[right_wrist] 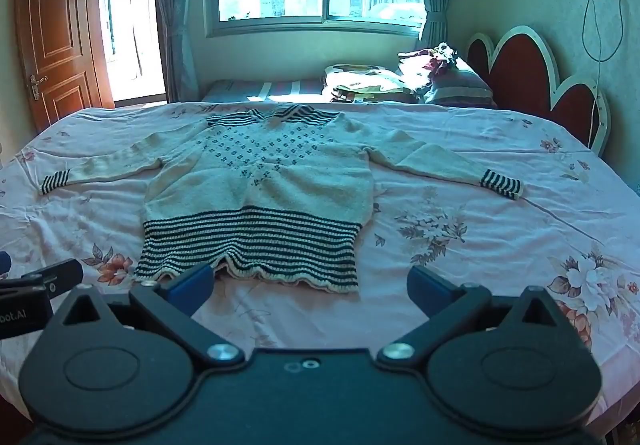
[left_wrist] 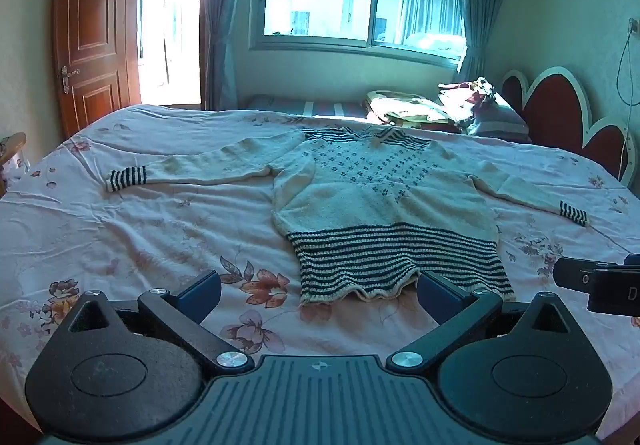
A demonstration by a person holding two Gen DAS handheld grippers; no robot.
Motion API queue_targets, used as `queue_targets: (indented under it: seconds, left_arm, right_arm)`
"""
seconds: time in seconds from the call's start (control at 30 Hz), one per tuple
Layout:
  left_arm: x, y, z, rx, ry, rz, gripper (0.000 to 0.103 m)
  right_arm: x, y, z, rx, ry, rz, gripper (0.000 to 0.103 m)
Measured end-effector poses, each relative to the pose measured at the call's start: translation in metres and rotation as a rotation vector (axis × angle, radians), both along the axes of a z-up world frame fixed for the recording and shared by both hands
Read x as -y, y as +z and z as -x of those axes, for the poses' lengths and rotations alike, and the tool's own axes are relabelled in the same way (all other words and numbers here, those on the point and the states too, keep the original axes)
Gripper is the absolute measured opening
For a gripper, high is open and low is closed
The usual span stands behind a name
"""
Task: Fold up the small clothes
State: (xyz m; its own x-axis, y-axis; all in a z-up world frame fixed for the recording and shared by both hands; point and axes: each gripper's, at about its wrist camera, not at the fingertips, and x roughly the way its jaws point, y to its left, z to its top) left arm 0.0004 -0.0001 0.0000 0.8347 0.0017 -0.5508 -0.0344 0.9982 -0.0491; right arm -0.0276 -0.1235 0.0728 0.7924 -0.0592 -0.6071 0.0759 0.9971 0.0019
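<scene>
The sweater point(left_wrist: 380, 201) lies flat on the bed point(left_wrist: 120, 237), sleeves spread to both sides, collar farthest from the grippers. The left gripper point(left_wrist: 320, 295) is spread wide and holds nothing; the striped hem lies just ahead of it, its wavy edge close to the right finger. The right gripper point(right_wrist: 310, 283) is likewise spread wide and empty; the hem lies ahead and to its left, reaching its left finger. Bare flowered sheet extends ahead and right of the right gripper, and left of the left gripper.
</scene>
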Motion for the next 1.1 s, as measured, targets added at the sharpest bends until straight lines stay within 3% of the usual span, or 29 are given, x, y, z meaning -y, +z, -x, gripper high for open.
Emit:
queue_targets:
  seconds: [1.1]
  left_arm:
    - [-0.0019, 0.0031, -0.0001, 0.019, -0.003, -0.014, 0.103]
  right_arm:
    - [0.0014, 0.0016, 0.002, 0.007, 0.008, -0.008, 0.102]
